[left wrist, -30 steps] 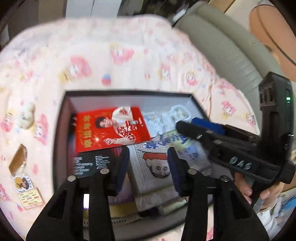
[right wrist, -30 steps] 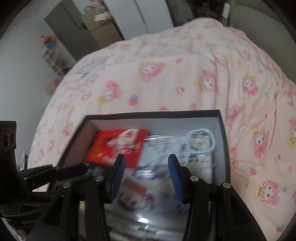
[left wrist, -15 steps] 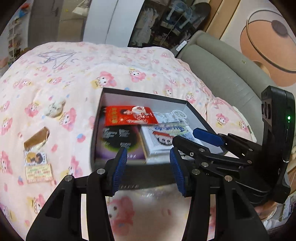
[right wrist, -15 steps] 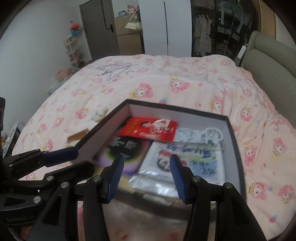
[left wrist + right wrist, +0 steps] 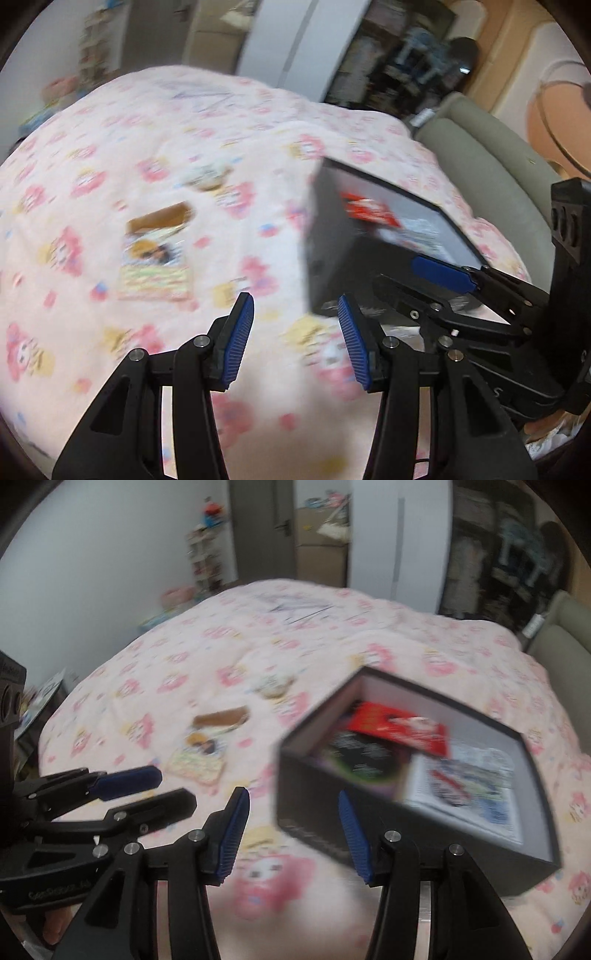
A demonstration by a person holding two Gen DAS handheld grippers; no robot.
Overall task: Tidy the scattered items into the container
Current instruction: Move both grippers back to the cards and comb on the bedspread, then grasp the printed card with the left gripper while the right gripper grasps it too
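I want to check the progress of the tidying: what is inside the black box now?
The black box holds a red packet, a dark packet partly under it and a white-and-blue printed packet. They cover most of the floor, so anything beneath is hidden.

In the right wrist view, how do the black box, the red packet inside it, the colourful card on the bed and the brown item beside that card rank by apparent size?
Largest to smallest:
1. black box
2. red packet
3. colourful card
4. brown item
The box lies nearer the camera, and blur softens the edges, so the packet and card ranking is unsure.
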